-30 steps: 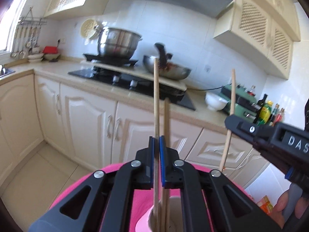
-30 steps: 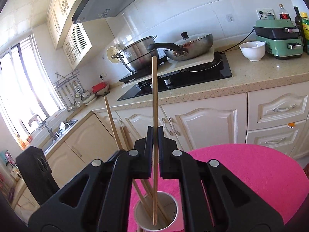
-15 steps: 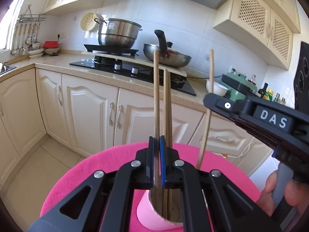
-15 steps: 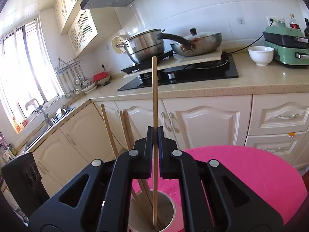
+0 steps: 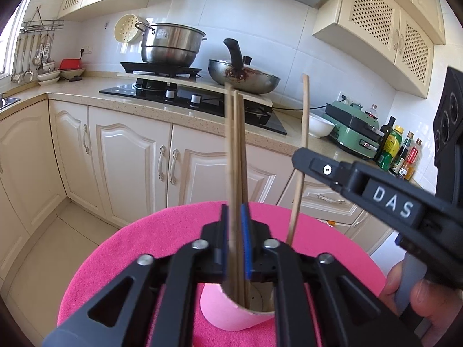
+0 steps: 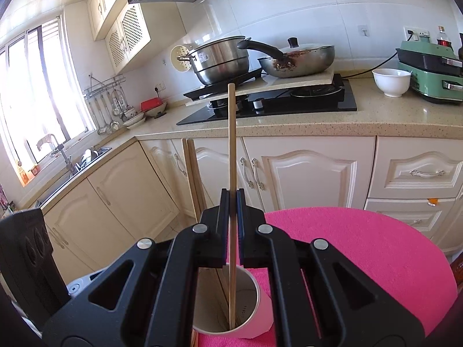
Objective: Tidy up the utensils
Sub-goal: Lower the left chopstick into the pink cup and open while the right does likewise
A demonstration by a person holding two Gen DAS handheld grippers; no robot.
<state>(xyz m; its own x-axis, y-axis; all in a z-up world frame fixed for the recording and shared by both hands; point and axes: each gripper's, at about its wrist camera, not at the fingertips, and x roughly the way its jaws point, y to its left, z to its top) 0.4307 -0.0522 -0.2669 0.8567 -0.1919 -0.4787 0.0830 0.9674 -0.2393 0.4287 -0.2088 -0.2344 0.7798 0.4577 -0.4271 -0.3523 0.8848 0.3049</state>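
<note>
Left wrist view: kitchen, cream cabinets (image 5: 130, 159), speckled counter (image 5: 121, 98), steel pot (image 5: 170, 44) and wok (image 5: 246, 78) on the black hob. Round table under a pink cloth (image 5: 121, 254). Pink paper cup (image 5: 231, 315) stands on the cloth; two chopsticks (image 5: 235, 156) rise from it between the left gripper (image 5: 235, 241) pads. Jaws are opening; a gap shows either side of the sticks. The right gripper (image 5: 306, 163), marked DAS, pinches a third chopstick (image 5: 302, 133) just beside and to the right of them.

Right wrist view: same counter (image 6: 376, 118), window and sink (image 6: 86, 156) at left, white bowl (image 6: 390, 81) by a green appliance (image 6: 431, 66). Right gripper (image 6: 232, 202) pressed onto its single chopstick (image 6: 231, 144), whose lower end sits inside the cup (image 6: 251, 297). The other pair (image 6: 192, 173) leans at the cup's left.
</note>
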